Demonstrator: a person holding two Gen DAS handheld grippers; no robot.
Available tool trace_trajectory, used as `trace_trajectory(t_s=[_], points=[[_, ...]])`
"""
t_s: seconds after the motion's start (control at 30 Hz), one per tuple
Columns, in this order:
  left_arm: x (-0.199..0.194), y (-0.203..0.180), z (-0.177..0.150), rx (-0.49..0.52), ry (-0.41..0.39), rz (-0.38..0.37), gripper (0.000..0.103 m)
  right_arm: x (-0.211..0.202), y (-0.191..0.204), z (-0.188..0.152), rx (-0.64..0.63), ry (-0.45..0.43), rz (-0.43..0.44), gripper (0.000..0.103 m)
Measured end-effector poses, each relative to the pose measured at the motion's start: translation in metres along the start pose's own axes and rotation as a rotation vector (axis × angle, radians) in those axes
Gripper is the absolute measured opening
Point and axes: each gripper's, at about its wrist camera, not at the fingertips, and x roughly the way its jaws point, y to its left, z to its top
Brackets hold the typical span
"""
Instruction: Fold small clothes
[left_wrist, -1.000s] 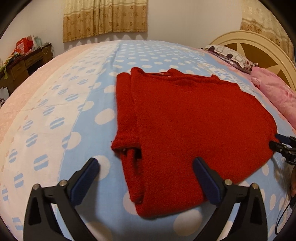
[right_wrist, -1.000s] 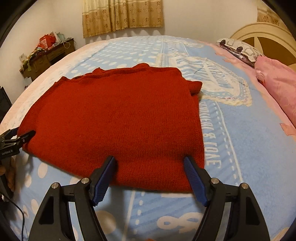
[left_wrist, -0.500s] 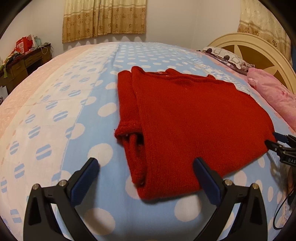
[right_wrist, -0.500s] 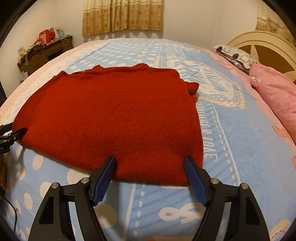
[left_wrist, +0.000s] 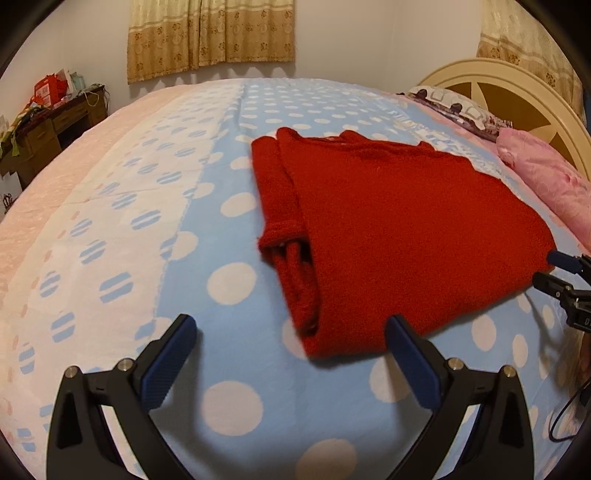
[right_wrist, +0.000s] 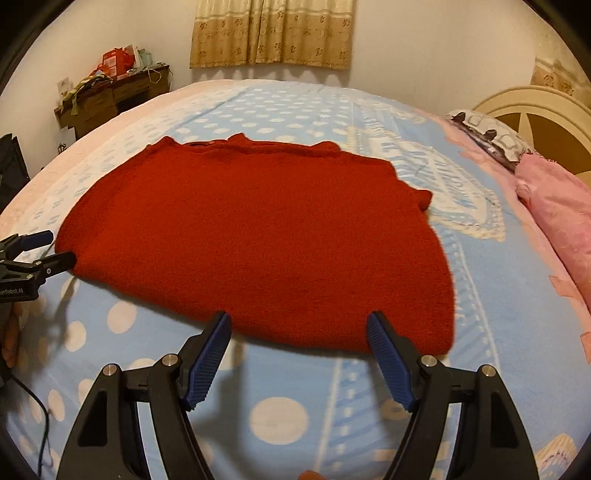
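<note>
Red sweater (left_wrist: 399, 236) lies flat on the bed (left_wrist: 229, 280), sleeves folded in, near the pink pillow (left_wrist: 546, 184). Left claw (left_wrist: 288, 336) gapes wide, nothing gripped; its right finger (left_wrist: 410, 354) overlaps the near hem, contact unclear. Right claw (right_wrist: 299, 332) also wide, empty, its 2 fingertips at the sweater's near edge, hem between them, not pinched.

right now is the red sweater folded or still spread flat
Partly folded. The red sweater lies on the bedspread with its sleeves tucked in, stacked layers showing along its left edge; the body is not yet folded over.
</note>
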Motion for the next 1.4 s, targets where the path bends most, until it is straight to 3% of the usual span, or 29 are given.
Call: trace_trajectory(t_s=[0.2, 0.6, 0.9, 1.1, 1.23, 1.4], points=[[-0.014, 0.01, 0.004, 0.03, -0.038, 0.039, 0.103, -0.009, 0.031, 0.01, -0.099, -0.037, 0.006, 0.076], [-0.01, 0.03, 0.012, 0.059, -0.036, 0.087, 0.103, -0.011, 0.12, 0.021, -0.343, -0.127, 0.031, 0.076], [-0.011, 0.062, 0.022, 0.009, -0.042, 0.126, 0.103, -0.003, 0.17, 0.019, -0.432, -0.155, 0.082, 0.076], [-0.012, 0.083, 0.03, -0.048, -0.051, 0.091, 0.103, 0.004, 0.202, 0.017, -0.516, -0.189, 0.079, 0.076], [-0.009, 0.087, 0.038, -0.079, -0.06, 0.053, 0.103, 0.011, 0.221, 0.014, -0.586, -0.228, 0.033, 0.076], [-0.001, 0.08, 0.053, -0.092, -0.076, -0.044, 0.103, 0.022, 0.229, 0.013, -0.596, -0.239, -0.012, 0.076]])
